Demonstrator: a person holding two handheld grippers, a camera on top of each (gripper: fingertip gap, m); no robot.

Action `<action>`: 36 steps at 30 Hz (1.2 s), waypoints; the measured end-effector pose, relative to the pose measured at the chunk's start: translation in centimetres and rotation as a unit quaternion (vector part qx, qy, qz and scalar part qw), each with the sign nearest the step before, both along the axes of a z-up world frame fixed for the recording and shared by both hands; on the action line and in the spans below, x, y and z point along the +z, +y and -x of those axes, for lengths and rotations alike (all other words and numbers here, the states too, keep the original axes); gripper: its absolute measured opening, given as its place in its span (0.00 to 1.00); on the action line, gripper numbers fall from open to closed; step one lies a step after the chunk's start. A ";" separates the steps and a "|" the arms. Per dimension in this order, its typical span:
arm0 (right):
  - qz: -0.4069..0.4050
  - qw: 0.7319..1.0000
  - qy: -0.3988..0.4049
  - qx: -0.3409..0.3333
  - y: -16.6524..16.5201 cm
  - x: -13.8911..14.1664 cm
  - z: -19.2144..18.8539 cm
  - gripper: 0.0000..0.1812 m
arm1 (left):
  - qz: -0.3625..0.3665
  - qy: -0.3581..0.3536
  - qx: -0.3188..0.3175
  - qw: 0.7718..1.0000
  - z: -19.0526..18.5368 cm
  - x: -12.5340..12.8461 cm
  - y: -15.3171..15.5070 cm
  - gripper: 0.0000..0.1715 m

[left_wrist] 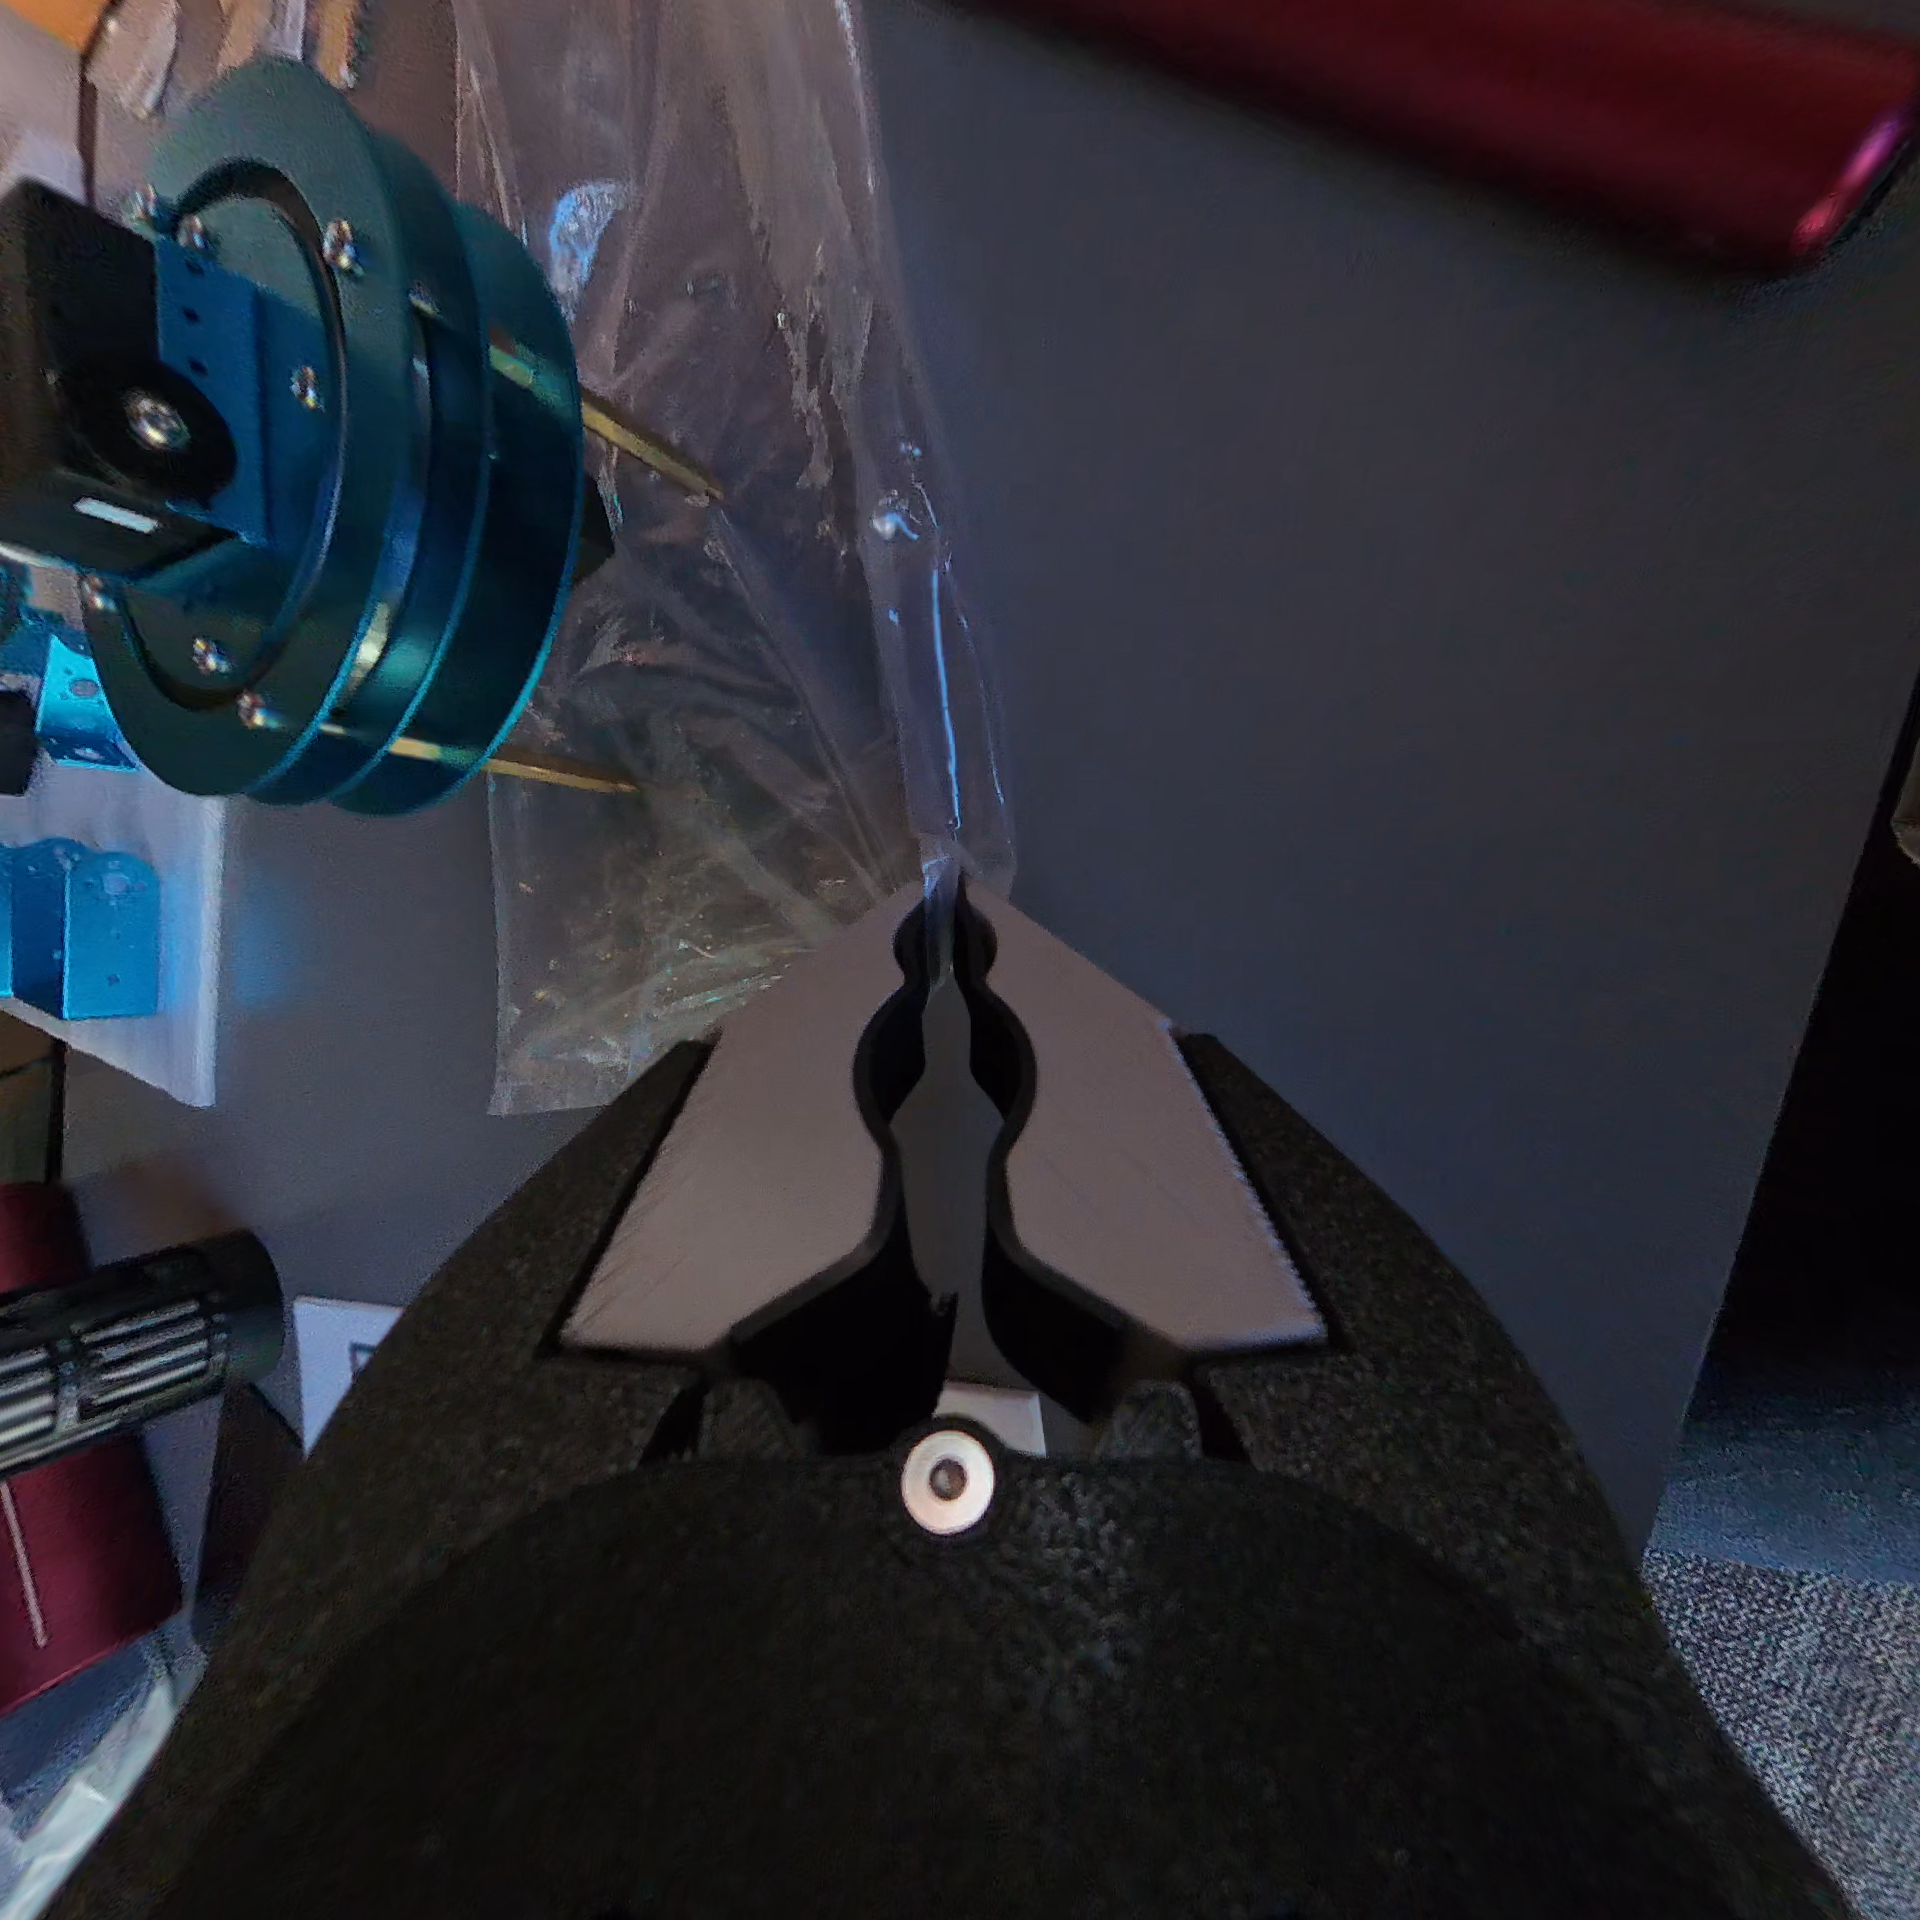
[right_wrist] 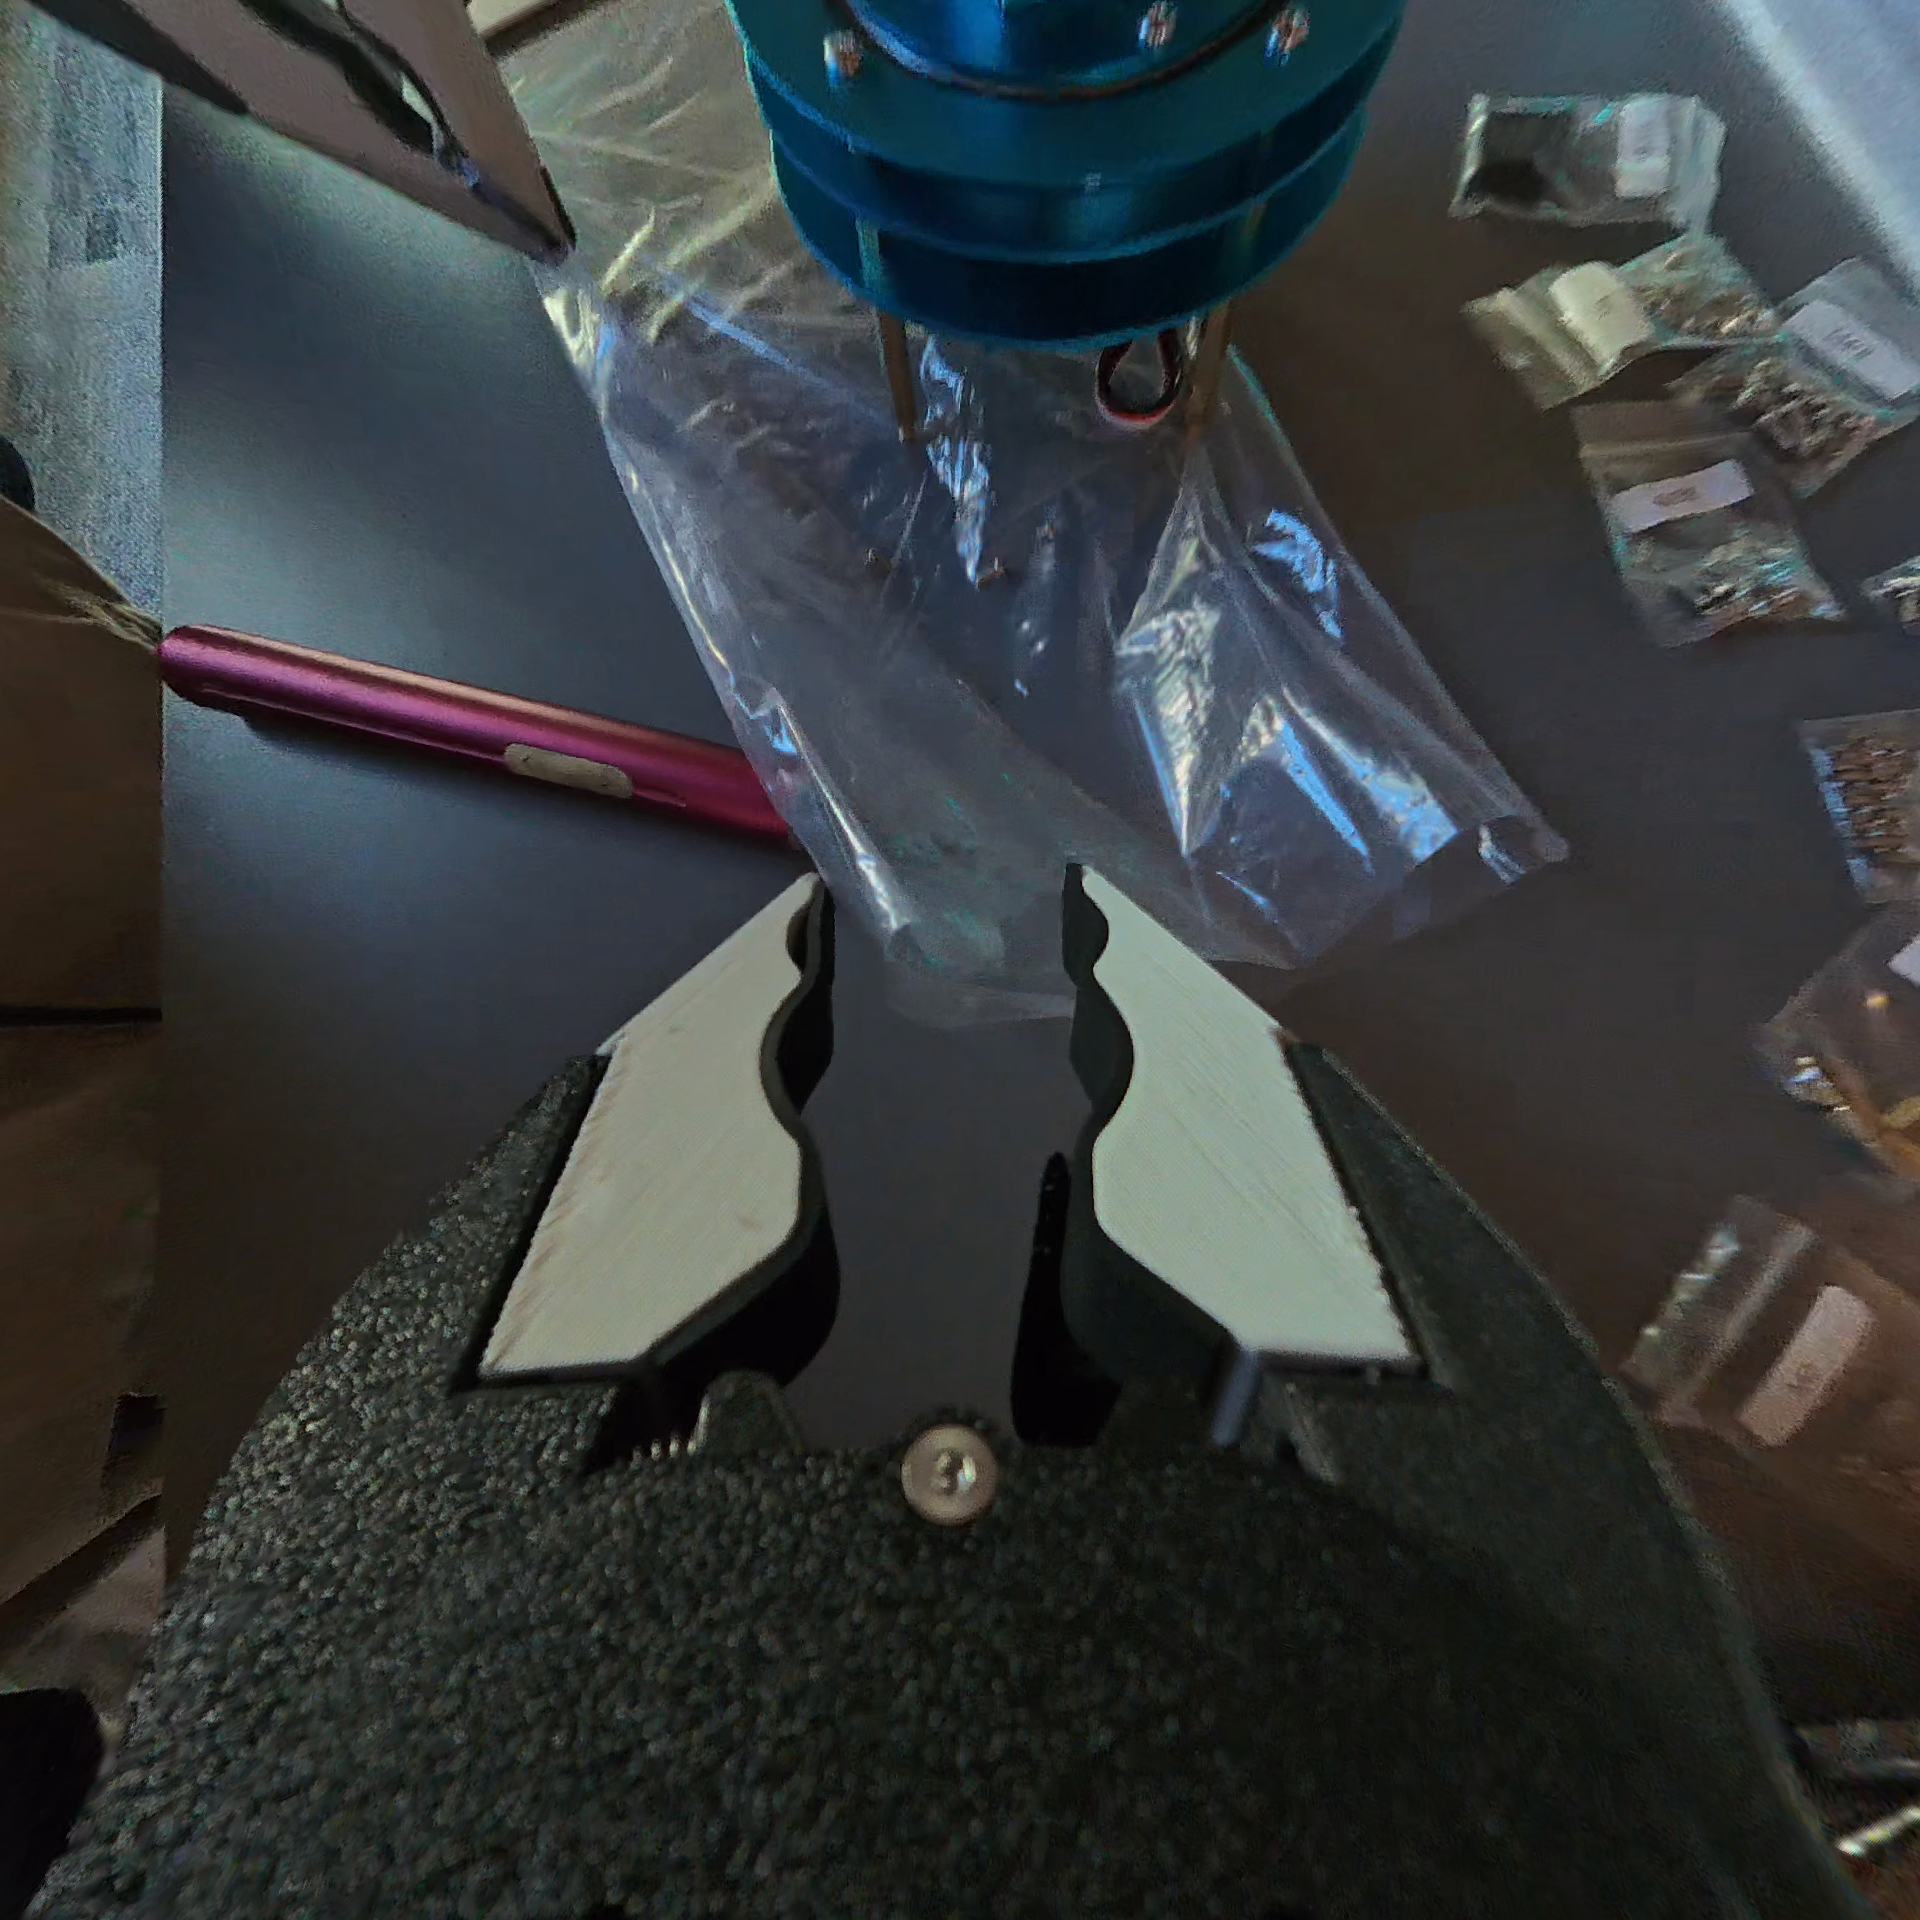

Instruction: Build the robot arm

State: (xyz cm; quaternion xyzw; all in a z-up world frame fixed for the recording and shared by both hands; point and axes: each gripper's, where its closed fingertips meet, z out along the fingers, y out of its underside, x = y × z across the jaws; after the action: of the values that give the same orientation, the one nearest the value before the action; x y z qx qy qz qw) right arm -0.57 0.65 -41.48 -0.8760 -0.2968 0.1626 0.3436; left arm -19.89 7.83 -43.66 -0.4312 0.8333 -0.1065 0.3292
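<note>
My left gripper (left_wrist: 940,914) is shut on the edge of a clear plastic bag (left_wrist: 727,623), pinching the film at the fingertips. The right wrist view shows the same pinch at the bag's upper corner (right_wrist: 520,208). The bag (right_wrist: 935,675) hangs crumpled over the dark table (right_wrist: 364,468). A blue round metal assembly (right_wrist: 1060,156) with brass standoffs sits at its top end, and it also shows in the left wrist view (left_wrist: 312,468). My right gripper (right_wrist: 945,883) is open. The bag's lower end lies between its fingers, and the pads do not press on it.
A magenta pen-like tool (right_wrist: 447,727) lies on the table left of the bag. Several small bags of parts (right_wrist: 1683,416) lie at the right. A cardboard box (right_wrist: 73,935) stands at the left. Blue brackets (left_wrist: 83,925) and a black ribbed cylinder (left_wrist: 125,1340) show in the left wrist view. The grippers' ends are close to 20 cm from one another.
</note>
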 end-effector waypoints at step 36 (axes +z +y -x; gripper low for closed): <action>-0.101 0.988 -0.060 0.098 5.4 2.6 5.0 0.29 | 0.255 -0.173 0.181 0.934 -0.8 5.9 3.2 0.43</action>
State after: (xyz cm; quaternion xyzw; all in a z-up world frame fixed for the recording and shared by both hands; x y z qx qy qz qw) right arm -5.56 6.02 -38.86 -0.8118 -0.4158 0.1119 0.3944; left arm -19.05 11.02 -37.72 -0.6187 0.6163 -0.3270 0.3611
